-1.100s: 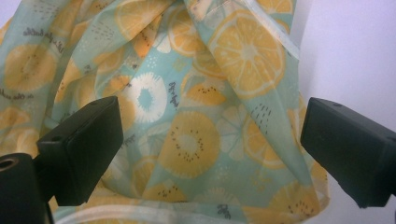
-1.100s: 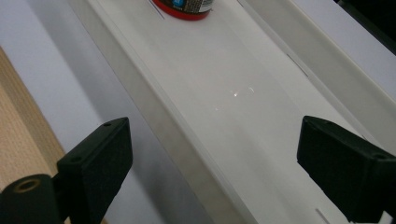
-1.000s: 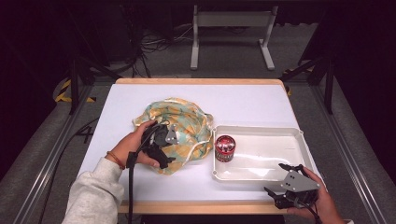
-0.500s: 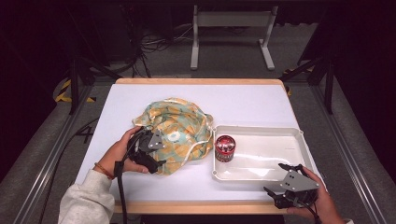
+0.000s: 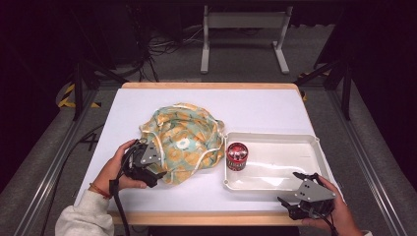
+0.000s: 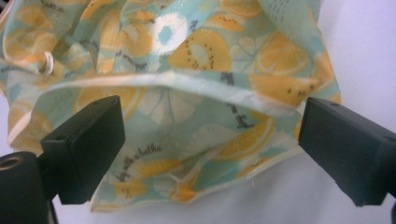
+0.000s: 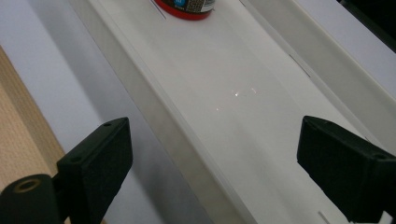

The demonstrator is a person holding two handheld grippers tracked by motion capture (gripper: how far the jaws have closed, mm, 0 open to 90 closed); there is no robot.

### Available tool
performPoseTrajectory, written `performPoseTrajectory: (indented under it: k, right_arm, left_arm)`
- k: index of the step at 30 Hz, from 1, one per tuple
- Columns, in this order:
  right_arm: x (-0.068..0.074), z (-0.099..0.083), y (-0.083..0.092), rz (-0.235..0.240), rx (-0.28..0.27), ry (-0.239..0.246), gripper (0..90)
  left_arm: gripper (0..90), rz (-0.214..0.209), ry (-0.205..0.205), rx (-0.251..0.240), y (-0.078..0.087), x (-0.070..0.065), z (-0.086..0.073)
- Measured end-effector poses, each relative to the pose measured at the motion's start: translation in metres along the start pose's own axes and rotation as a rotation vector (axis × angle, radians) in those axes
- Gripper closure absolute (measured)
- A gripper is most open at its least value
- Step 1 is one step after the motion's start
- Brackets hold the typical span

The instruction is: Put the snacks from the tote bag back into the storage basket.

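A crumpled teal cloth bag (image 5: 189, 135) printed with yellow citrus slices lies mid-table, white cords trailing over it. My left gripper (image 5: 158, 166) sits at the bag's near-left edge. In the left gripper view the bag's hem (image 6: 196, 51) spreads between the wide-apart jaws of the left gripper (image 6: 210, 149). They have just been closing a little, and the pads do not press on the cloth. A red can (image 5: 237, 156) stands upright in the left end of a white tray (image 5: 295, 140). My right gripper (image 5: 306, 191) rests open at the tray's near right corner, with only the tray floor between the jaws.
The right gripper view looks along the tray (image 7: 154, 107) toward the can (image 7: 187, 7), with the right gripper (image 7: 212, 158) open over it. The table's wooden front edge (image 5: 206, 219) runs just below both hands. Metal rails flank the table.
My left gripper has slid from on top of the bag leftward and toward the near edge, down to the bag's hem. The right hand, can and tray have stayed put.
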State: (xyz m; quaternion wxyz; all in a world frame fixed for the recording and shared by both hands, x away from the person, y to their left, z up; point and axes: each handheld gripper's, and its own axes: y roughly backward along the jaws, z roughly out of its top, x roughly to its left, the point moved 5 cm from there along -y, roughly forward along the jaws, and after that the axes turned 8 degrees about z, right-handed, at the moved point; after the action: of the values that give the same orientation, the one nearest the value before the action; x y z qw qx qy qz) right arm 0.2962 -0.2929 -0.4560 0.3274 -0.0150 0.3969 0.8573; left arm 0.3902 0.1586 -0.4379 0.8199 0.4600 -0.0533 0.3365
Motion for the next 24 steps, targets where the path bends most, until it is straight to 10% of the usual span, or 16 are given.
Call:
performPoseTrajectory:
  k: [24]
  right_arm:
    - [0.000, 0.000, 0.000, 0.001, 0.001, 0.001, 11.0]
  left_arm:
    - [9.3, 0.041, 0.241, -0.111, 0.011, 0.004, -0.055]
